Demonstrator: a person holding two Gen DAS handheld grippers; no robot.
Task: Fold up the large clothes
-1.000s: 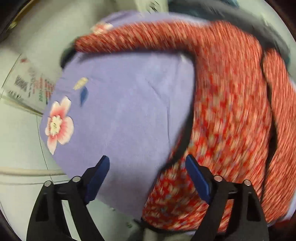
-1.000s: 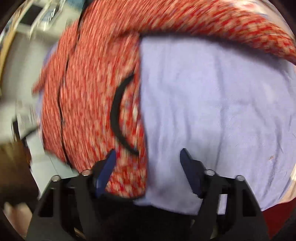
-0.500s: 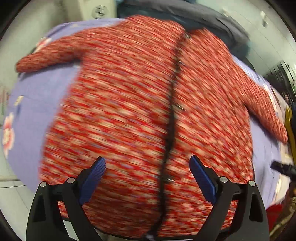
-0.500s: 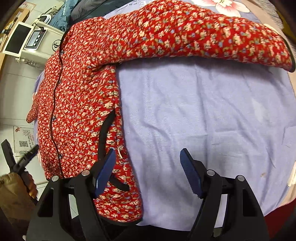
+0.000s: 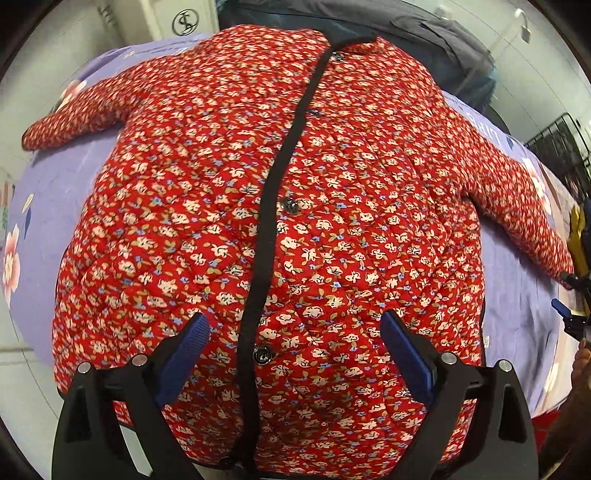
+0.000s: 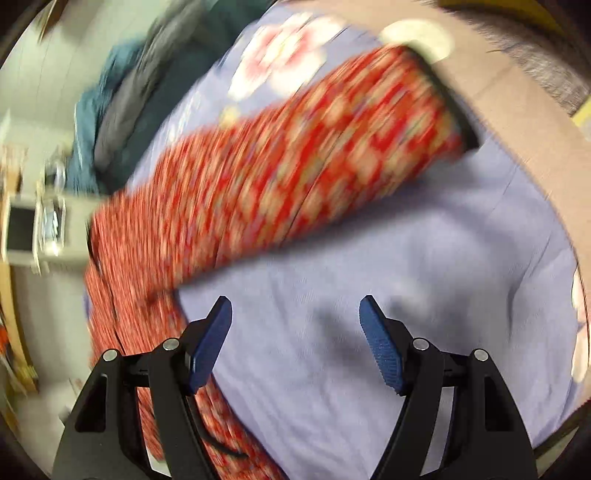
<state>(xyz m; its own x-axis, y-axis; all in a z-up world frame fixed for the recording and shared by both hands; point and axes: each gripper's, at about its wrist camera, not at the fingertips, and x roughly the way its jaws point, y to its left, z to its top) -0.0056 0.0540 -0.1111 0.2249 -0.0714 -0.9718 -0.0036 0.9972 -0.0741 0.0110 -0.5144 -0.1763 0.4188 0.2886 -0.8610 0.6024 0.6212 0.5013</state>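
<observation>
Your red floral jacket (image 5: pixel 332 206) lies spread flat, buttoned front up, on the lavender sheet (image 6: pixel 369 369), both sleeves stretched out to the sides. Your left hand-held gripper (image 5: pixel 295 332) hovers over the lower front near the black placket (image 5: pixel 273 206), jaws wide with nothing between them. Your right hand-held gripper (image 6: pixel 295 317) stands spread and empty over bare sheet, just beside the blurred right sleeve (image 6: pixel 314 166).

A lilac sheet (image 5: pixel 55 192) printed with pink flowers covers the surface. A red flowered jacket (image 5: pixel 332 229) lies flat on it at frame centre, sleeves spread to both sides. Dark grey-blue clothes (image 5: pixel 424 33) are heaped at the top edge.
</observation>
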